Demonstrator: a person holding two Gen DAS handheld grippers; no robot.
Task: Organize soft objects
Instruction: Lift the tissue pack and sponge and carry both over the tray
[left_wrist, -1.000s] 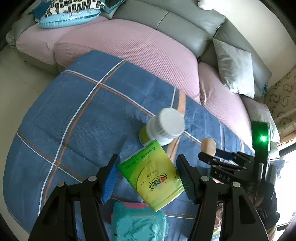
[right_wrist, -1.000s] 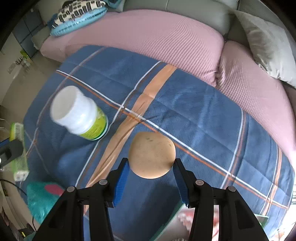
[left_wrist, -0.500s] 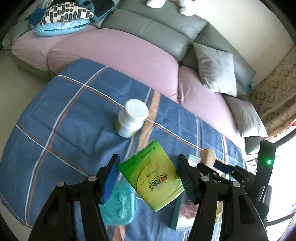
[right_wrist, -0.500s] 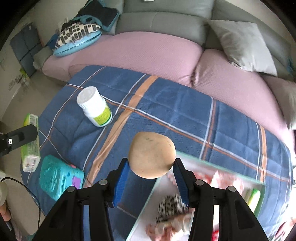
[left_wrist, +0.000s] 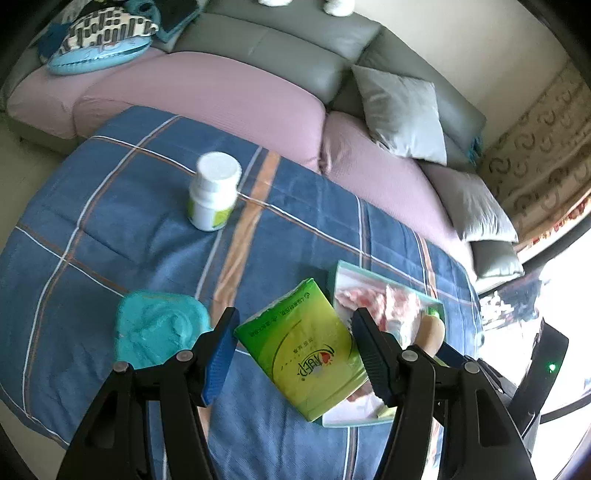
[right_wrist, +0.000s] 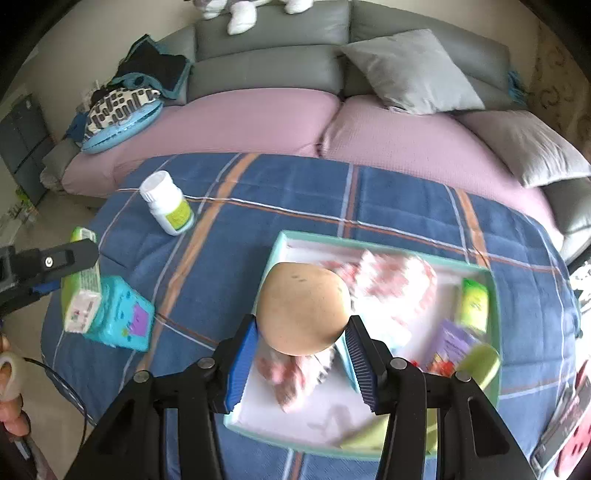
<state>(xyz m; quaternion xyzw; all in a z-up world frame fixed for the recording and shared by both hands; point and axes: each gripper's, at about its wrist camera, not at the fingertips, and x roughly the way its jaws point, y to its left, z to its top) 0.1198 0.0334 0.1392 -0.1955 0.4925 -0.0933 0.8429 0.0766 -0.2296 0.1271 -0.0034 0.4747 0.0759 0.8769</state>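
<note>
On the left of the blue plaid blanket (right_wrist: 295, 192), a white bottle (right_wrist: 168, 208) with a green label stands on its own, well apart from the rest. Nearer the front edge lies a teal soft toy (right_wrist: 122, 315), shaped like a handheld game console with a purple square on it. Just beside it, the left gripper (left_wrist: 295, 354) holds a green tissue pack (left_wrist: 304, 350) up off the blanket: its jaws stand about half apart, and both pads press on the sides of the pack, which sits tilted between them.

Toward the right rests a shallow tray (right_wrist: 280, 243) with a teal rim and a white floor. Inside it lie a pink-and-white cloth (right_wrist: 391, 280), a small green packet (right_wrist: 474, 304) at the far right side, and a purple packet (right_wrist: 448, 347) near the front; some of these are blurred. The right gripper (right_wrist: 301, 354) hangs above the near left part of the tray, its jaws partly closed on a round tan ball (right_wrist: 303, 308), which is pinched between the blue pads. Behind the blanket runs a sofa (right_wrist: 258, 122) with pink seat covers and grey cushions (right_wrist: 413, 72).
</note>
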